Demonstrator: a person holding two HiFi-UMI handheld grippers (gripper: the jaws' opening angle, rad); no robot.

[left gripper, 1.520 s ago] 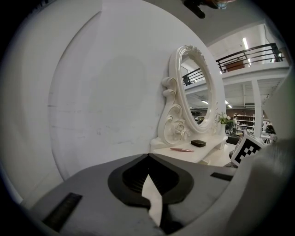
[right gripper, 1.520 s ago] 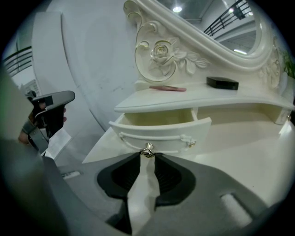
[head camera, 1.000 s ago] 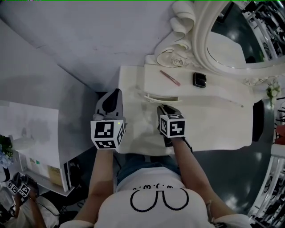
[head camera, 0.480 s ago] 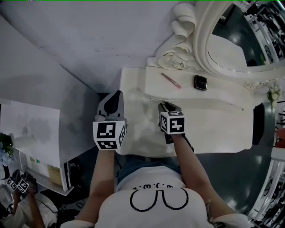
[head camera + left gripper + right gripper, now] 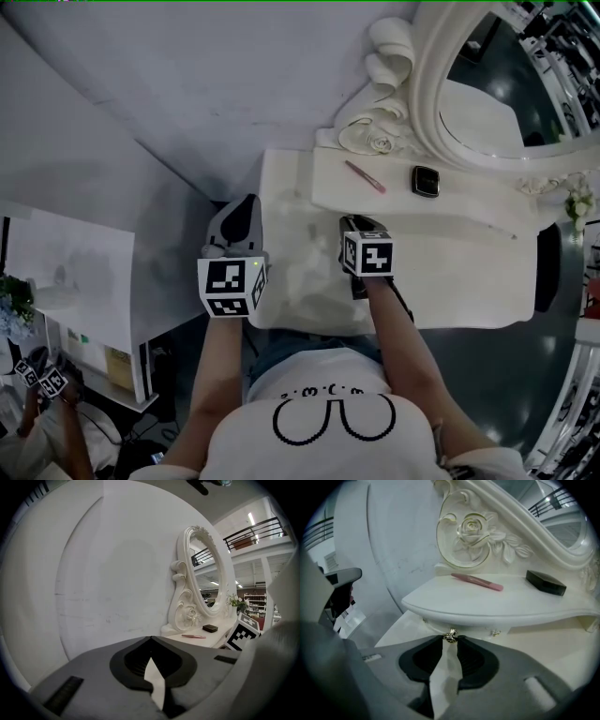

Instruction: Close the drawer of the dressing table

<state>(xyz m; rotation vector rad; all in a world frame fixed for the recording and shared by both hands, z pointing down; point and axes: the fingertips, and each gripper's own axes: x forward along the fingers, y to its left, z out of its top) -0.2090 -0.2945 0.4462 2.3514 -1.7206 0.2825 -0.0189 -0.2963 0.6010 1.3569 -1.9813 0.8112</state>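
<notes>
The white dressing table [image 5: 469, 272] carries a raised shelf [image 5: 394, 192] below an oval mirror. Under the shelf edge [image 5: 487, 609] sits the small drawer front [image 5: 476, 629], pushed in close beneath it. My right gripper [image 5: 354, 223] [image 5: 450, 638] is shut on the drawer's little gold knob [image 5: 450, 636], one jaw tip on each side. My left gripper [image 5: 242, 208] [image 5: 151, 639] hangs off the table's left end, shut, with nothing in it, pointing at the wall.
A pink pen [image 5: 363, 176] [image 5: 477, 581] and a black box [image 5: 425, 180] [image 5: 545, 582] lie on the shelf. The carved mirror frame [image 5: 380, 136] rises behind them. A grey wall [image 5: 187, 94] lies to the left, and white flowers [image 5: 577, 202] stand at the right end.
The drawer front that stuck out before the shelf has slid back under its edge, with my right gripper moving in with the knob. The left gripper has barely moved.
</notes>
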